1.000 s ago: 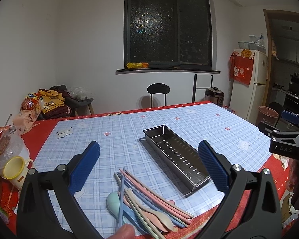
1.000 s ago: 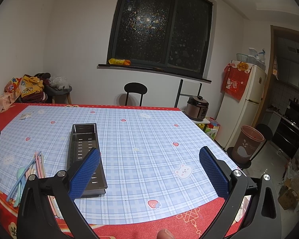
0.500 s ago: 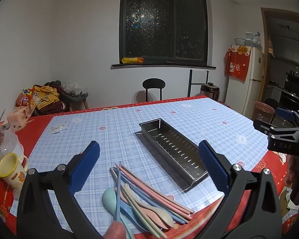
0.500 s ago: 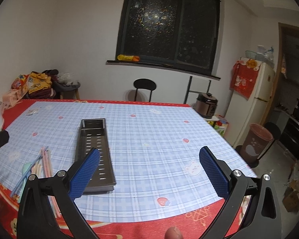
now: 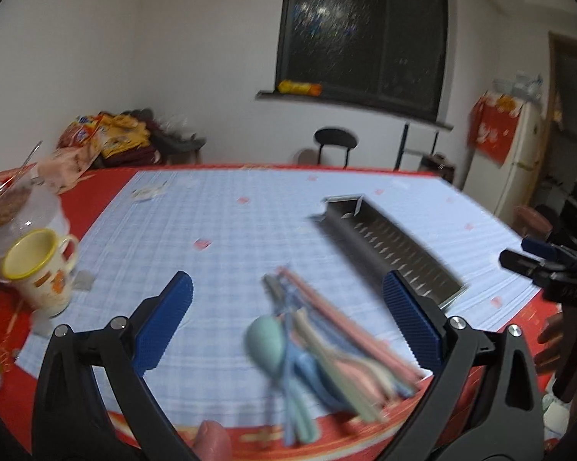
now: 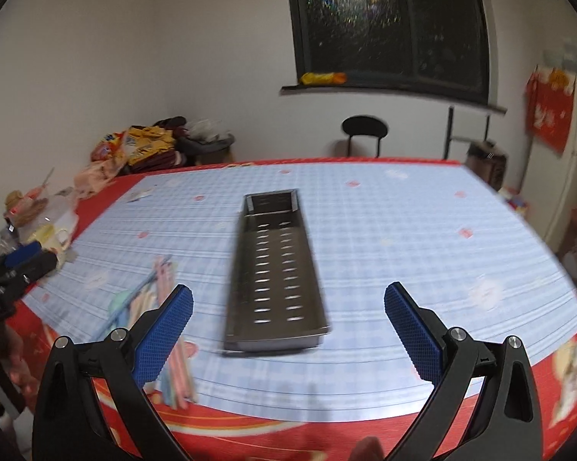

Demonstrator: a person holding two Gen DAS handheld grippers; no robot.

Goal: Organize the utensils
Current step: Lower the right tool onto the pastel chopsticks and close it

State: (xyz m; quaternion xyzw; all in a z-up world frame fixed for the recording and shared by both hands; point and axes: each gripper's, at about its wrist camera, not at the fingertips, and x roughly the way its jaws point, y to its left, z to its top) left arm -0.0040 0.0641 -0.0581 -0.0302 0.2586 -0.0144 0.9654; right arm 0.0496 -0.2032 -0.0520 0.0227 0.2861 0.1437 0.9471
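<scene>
1. Worktop: checked cloth, carrying everything.
2. Tray: empty, mid-worktop, ready for filling.
3. Utensils: heaped beside tray, near front edge.
4. Left hand-held gripper, right hand-held gripper: spread wide, empty, likely for approach.

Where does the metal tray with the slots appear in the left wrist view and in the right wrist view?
Left wrist view: the metal tray lies right of centre, running diagonally, beside the pile of utensils.
Right wrist view: the metal tray lies at the centre, running lengthwise away from the camera, empty.
Shared landmark: the black stool under the dark window.
</scene>
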